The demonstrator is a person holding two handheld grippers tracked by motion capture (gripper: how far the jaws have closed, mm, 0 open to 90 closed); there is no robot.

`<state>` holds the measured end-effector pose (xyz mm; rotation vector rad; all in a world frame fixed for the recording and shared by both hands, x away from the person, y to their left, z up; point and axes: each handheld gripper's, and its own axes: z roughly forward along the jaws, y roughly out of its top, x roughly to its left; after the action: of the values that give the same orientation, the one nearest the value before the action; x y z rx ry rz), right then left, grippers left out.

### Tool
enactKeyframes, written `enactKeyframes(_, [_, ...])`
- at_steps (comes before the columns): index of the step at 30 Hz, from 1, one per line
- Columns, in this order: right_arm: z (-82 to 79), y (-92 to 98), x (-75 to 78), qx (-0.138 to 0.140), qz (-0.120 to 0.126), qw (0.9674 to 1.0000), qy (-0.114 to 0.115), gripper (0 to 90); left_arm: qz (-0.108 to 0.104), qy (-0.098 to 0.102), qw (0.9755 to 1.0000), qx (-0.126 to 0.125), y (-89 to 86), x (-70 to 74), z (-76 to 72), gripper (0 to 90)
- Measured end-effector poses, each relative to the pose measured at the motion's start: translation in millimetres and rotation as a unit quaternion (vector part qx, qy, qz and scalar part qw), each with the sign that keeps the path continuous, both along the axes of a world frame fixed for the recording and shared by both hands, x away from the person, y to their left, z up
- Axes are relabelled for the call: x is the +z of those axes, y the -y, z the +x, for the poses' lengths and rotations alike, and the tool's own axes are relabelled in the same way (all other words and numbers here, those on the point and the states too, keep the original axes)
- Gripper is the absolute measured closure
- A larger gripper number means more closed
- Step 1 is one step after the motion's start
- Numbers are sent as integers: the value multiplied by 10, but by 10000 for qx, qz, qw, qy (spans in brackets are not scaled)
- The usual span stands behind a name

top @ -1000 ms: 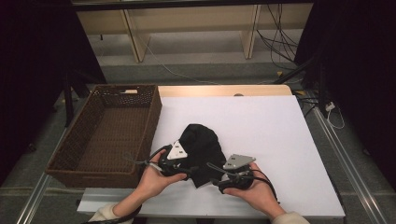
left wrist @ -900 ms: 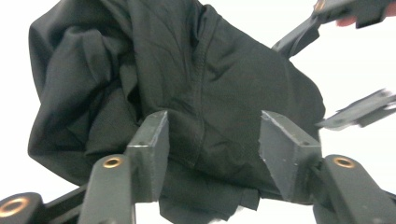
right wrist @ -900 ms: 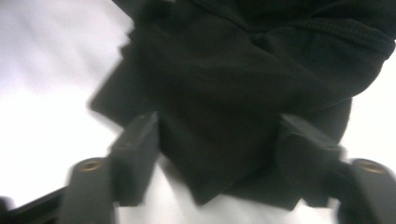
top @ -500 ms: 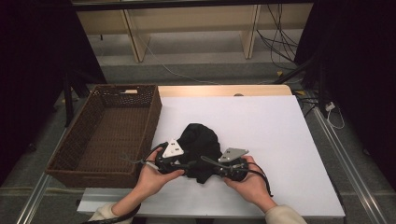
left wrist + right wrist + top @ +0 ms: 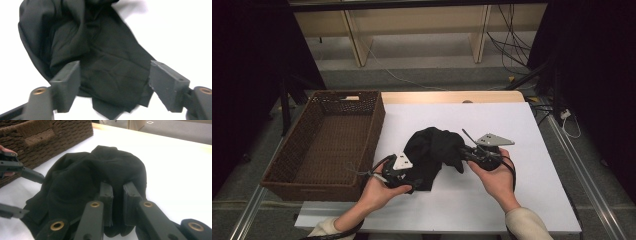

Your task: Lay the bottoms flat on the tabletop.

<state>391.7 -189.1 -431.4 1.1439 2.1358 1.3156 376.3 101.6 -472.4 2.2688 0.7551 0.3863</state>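
Since a second ago, right gripper [image 5: 464, 151] has risen, fingers clamping black cloth [image 5: 432, 152] on the counter [image 5: 522, 130]; left gripper [image 5: 113, 80] fingers just opened around its hem. Soft, light, probably slippery; pinch folds.

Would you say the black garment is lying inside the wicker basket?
No, the black garment lies on the white table, beside the wicker basket.
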Motion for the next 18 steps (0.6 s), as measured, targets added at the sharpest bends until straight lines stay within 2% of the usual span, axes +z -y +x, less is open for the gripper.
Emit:
enactKeyframes(2, [14, 8, -6, -11, -17, 10000, -16, 813, 60, -84, 9999, 56, 34, -60, 30, 185])
enactKeyframes(5, [25, 10, -11, -36, -17, 10000, -61, 812, 139, -203, 9997, 66, 97, -136, 67, 189])
enactKeyframes(9, [38, 13, -3, -46, 5, 10000, -77, 811, 60, -283, 9995, 158, 171, -181, 104, 185])
enactKeyframes(12, [45, 8, 3, -56, 27, 9999, -79, 811, -3, -307, 9992, 265, 199, -184, 135, 221])
enactKeyframes(13, [47, 7, 2, -54, 31, 9999, -84, 810, -34, -291, 9990, 349, 204, -179, 146, 251])
enactKeyframes(17, [64, -8, -11, -39, 26, 9999, -113, 810, -36, -194, 9990, 403, 222, -154, 170, 492])
enactKeyframes(18, [65, -16, -10, -35, 19, 9999, -134, 810, -23, -180, 9991, 394, 234, -151, 168, 586])
